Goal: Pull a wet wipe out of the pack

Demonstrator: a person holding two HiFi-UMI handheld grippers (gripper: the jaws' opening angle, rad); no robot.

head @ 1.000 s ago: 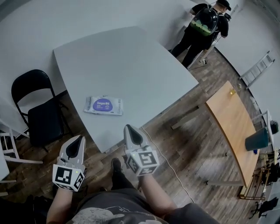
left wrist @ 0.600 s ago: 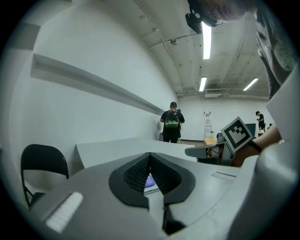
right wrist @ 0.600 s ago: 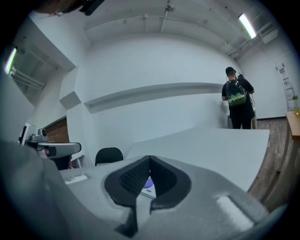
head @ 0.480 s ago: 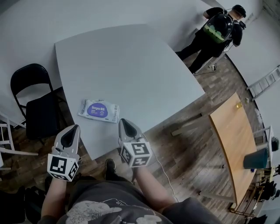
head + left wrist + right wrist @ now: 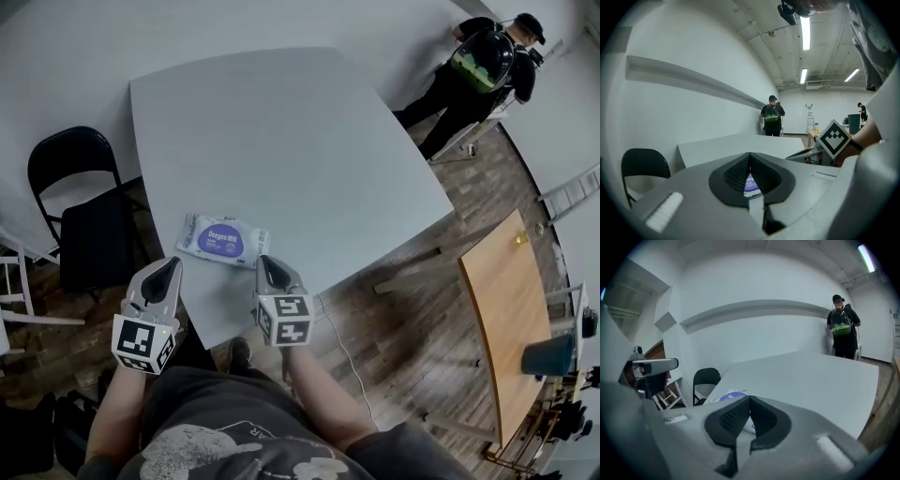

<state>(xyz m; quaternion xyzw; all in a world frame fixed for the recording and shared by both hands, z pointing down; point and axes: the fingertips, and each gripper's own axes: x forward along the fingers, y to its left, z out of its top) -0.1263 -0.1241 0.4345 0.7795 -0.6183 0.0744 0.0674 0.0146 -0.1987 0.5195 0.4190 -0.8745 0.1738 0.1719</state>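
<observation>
A flat white wet wipe pack (image 5: 223, 240) with a purple label lies near the front corner of the grey table (image 5: 291, 141). My right gripper (image 5: 266, 268) is shut and empty, its tip just short of the pack's right end. To the left, my left gripper (image 5: 167, 273) is shut too, holding nothing, off the table's left edge and below the pack. In the left gripper view a sliver of the pack (image 5: 751, 183) shows past the closed jaws. The right gripper view shows the pack (image 5: 731, 397) just behind its closed jaws.
A black folding chair (image 5: 86, 221) stands left of the table. A person with a green backpack (image 5: 478, 62) stands at the far wall. A wooden table (image 5: 508, 314) sits to the right, with a cable on the wood floor (image 5: 394, 309).
Both grippers have come forward and lower toward the table's near corner; the right tip now sits close to the pack. Both stayed shut.
</observation>
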